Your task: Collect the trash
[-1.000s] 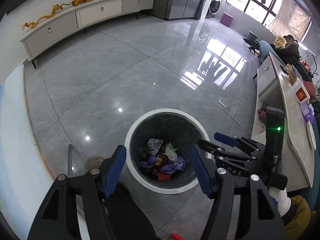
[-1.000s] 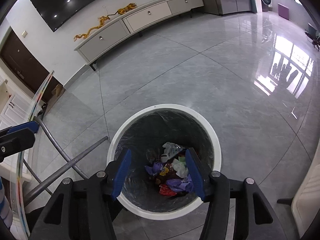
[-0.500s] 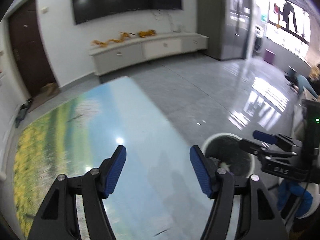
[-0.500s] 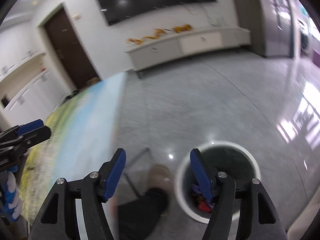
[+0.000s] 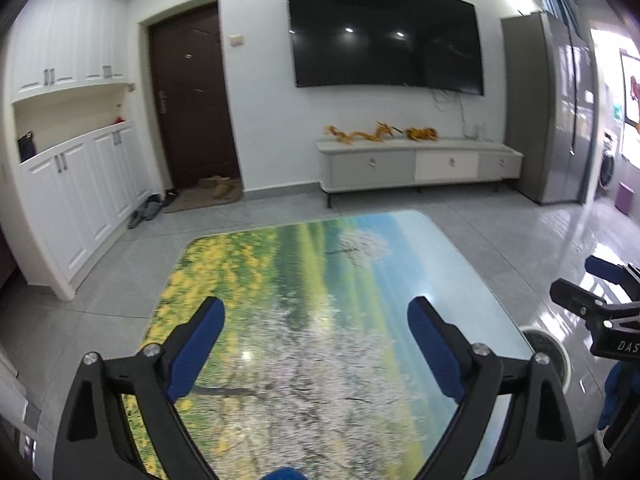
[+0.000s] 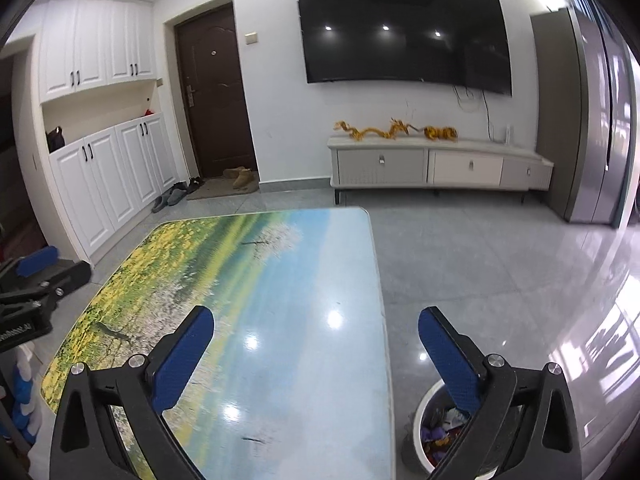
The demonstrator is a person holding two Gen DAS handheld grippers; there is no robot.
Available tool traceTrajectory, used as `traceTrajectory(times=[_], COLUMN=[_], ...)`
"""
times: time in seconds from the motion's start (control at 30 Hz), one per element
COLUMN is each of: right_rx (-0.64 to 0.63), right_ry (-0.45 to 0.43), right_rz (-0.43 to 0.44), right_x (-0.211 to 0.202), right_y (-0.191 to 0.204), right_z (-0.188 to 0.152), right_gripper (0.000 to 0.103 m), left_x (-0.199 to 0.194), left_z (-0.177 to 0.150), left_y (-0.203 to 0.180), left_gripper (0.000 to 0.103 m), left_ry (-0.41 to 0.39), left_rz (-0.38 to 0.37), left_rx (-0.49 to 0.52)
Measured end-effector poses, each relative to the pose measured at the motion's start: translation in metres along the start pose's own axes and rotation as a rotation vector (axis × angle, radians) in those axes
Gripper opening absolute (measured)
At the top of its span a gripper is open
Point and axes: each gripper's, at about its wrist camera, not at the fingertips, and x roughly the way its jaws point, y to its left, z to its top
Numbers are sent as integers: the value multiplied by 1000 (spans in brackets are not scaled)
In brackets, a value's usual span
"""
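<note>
White round trash bin [image 6: 424, 420] on the grey floor just beside the table's right edge, upright, dark liner inside, crumpled purple, white and red scraps [image 6: 442, 434] at its bottom, probably wrappers, partly hidden

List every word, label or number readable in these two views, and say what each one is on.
"DAS": white letters on the black body of the right gripper, cut off at the frame edge in the left wrist view.
White lettering on the body of the left gripper, in the right wrist view: too blurred to read.
No readable text on the TV, table or trash bin.
</note>
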Motion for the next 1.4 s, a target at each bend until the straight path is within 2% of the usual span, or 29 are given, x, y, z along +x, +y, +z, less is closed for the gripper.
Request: traceTrajectory(times=[0.1, 0.27, 0.5, 0.7, 1.03, 1.27, 1.4], right_rx=[-31, -71, -81, -45, -5, 7, 13], right_ry=[-12, -23, -35, -50, -43, -9, 1], right_rz=[-23, -61, -85, -119, -154, -153, -153], right_x=[-3, -3, -11, -9, 1, 13, 16], right_y=[17, 33, 42, 33, 19, 15, 12], right_z=[0, 1, -2, -3, -6, -12, -15], right_gripper=[103, 103, 103, 103, 103, 103, 103], left_x=[-13, -27, -37, -43, -26, -5, 2], left_z=[-2, -10, -15, -17, -19, -23, -27], left_y=[23, 51, 68, 70, 64, 67, 71], left_gripper=[103, 103, 103, 103, 103, 103, 103], left_ry=[-38, -75, -120, -144, -93, 20, 49], left_rz=[33, 73, 116, 143, 151, 142, 147], left_rx=[-46, -106, -144, -146, -126, -145, -155])
